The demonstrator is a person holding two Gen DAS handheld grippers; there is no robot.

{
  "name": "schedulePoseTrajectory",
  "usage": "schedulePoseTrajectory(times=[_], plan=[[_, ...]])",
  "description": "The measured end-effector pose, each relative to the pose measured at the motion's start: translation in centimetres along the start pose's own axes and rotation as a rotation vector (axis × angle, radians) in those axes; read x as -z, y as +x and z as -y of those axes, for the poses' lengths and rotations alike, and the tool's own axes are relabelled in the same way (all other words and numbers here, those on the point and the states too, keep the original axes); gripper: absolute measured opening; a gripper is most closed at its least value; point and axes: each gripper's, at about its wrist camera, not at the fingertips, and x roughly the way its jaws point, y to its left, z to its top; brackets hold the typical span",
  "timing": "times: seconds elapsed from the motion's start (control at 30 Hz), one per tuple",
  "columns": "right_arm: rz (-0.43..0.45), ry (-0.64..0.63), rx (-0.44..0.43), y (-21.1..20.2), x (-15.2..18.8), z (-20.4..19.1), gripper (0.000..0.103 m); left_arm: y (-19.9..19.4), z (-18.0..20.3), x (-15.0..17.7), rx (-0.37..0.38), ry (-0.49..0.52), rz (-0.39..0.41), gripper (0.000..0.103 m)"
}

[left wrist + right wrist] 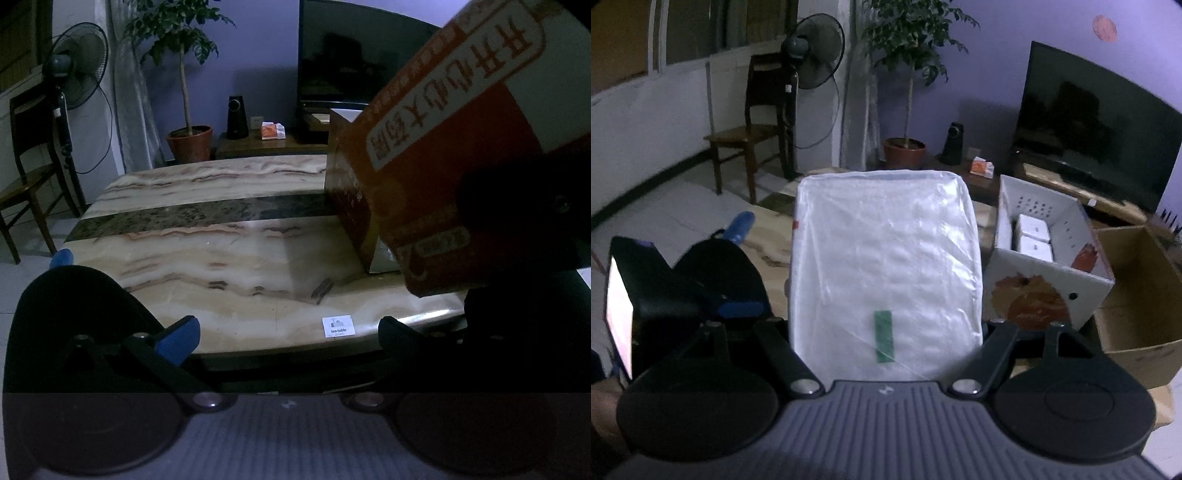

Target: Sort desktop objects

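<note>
Dim room, pack [886, 266] hiding right claw [886, 332] tips

You had the white plastic-wrapped tissue pack [886, 266], with its green tape strip, between the right gripper's [886, 332] wide-set fingers, raised above the marble table. From the left view its orange printed side [454, 177] showed, tilted. The open white cardboard box [1052, 280] beside it held two small white packs [1034, 236]
</note>
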Motion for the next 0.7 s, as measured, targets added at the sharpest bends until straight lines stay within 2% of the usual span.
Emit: schedulePoseTrajectory(times=[0.2, 0.37, 0.53, 0.7], plan=[[0.035, 0.113, -0.109, 0.1, 0.5, 1.6, 0.076, -0.1, -0.1, -0.1, 0.009, -0.003, 0.002, 0.102], [0.093, 0.243, -0.202, 0.6, 1.7, 4.6, 0.076, -0.3, -0.2, 0.0, 0.011, -0.009, 0.007, 0.102], [0.134, 0.374, -0.291, 1.4, 3.8, 7.8, 0.076, -0.4, -0.4, -0.1, 0.017, -0.024, 0.009, 0.102], [0.167, 0.431, -0.364, 2.3, 5.7, 9.6, 0.077, -1.0, -0.5, -0.2, 0.013, -0.038, 0.005, 0.102]])
